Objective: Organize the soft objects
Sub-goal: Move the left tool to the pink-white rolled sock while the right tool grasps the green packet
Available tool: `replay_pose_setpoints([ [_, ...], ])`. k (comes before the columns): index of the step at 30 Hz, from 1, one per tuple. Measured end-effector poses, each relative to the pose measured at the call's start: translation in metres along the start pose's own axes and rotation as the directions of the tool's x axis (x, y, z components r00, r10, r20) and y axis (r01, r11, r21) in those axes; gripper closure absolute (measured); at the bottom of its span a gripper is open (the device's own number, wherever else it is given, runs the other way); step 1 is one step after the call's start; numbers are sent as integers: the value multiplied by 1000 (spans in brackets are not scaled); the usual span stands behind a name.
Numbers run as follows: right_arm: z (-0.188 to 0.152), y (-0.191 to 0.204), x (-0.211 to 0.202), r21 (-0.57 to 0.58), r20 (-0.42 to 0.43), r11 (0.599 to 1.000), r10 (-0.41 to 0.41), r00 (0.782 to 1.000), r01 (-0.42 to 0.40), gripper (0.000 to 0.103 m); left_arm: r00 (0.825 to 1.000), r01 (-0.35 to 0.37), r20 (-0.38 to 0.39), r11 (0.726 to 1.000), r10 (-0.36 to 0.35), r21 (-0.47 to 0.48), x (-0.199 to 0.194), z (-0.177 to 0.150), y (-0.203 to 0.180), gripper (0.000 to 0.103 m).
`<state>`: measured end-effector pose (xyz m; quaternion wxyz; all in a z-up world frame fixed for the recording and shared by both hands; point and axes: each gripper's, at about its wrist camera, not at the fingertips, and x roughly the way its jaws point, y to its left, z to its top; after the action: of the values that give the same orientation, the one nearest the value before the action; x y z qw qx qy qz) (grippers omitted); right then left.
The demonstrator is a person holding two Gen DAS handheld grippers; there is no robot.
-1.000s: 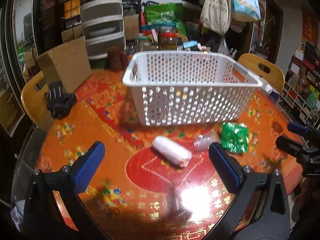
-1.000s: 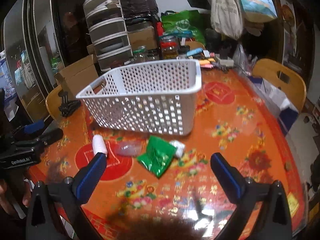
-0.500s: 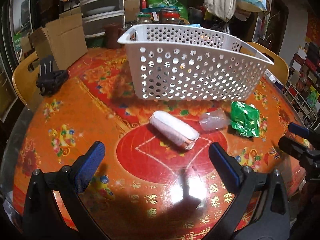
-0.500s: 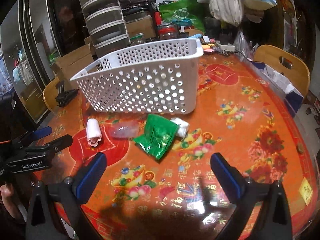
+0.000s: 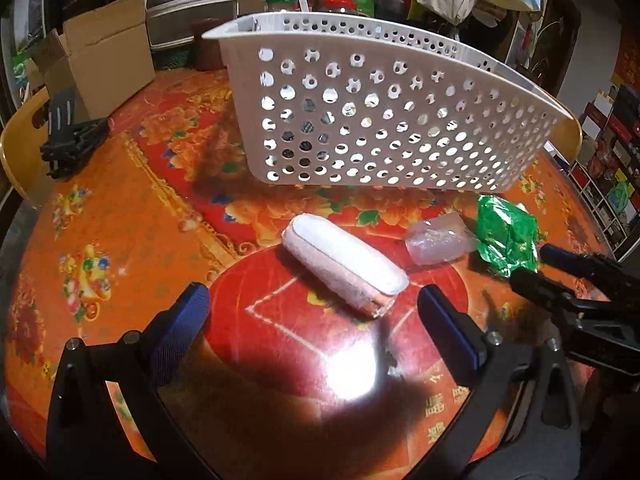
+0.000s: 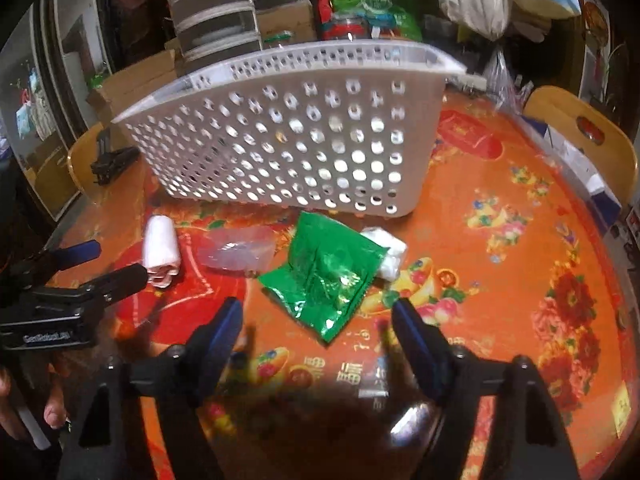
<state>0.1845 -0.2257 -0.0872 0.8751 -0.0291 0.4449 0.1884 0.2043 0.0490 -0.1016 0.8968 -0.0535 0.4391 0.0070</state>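
Note:
A white perforated basket [image 5: 380, 120] [image 6: 288, 140] stands on the red-orange table. In front of it lie a white wrapped roll [image 5: 344, 266] [image 6: 161, 246], a clear plastic packet [image 5: 436, 240] [image 6: 238, 250], a green foil pack [image 5: 506, 238] [image 6: 326, 274] and a small white bundle [image 6: 386, 252]. My left gripper [image 5: 314, 316] is open and empty, its fingers just short of the roll. My right gripper [image 6: 318, 322] is open and empty, low over the near end of the green pack. Each gripper shows in the other's view, the right [image 5: 560, 272] and the left [image 6: 92, 260].
A black clamp-like object [image 5: 68, 140] lies at the table's left edge. Cardboard boxes [image 5: 100, 64], drawers, jars and hanging bags crowd the far side. Wooden chairs [image 6: 580, 132] stand around the table.
Both grippers have moved down and forward towards the table. The left has closed in on the white roll, the right on the green pack. The right gripper's fingers stand a little closer together.

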Motion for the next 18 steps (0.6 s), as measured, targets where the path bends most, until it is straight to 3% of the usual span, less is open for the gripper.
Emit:
replay_pose_setpoints([
  [2,0,-2,5,13,-14,1000,3,1000,-3,42,1000,0,-5,1000,0,-3,5,2,1,0],
  [9,6,0,10,11,-12,1000,15,1000,-15,49,999,16,-29,1000,-17,-12,22,8,2,0],
  [12,8,0,12,9,-10,1000,18,1000,-18,66,1000,10,-26,1000,-10,-2,23,8,0,0],
  [13,8,0,12,14,-9,1000,27,1000,-27,77,1000,8,-25,1000,-8,2,24,9,-1,0],
  [18,5,-4,10,27,3,998,56,998,-56,82,1000,10,-23,1000,-10,0,23,9,-1,0],
])
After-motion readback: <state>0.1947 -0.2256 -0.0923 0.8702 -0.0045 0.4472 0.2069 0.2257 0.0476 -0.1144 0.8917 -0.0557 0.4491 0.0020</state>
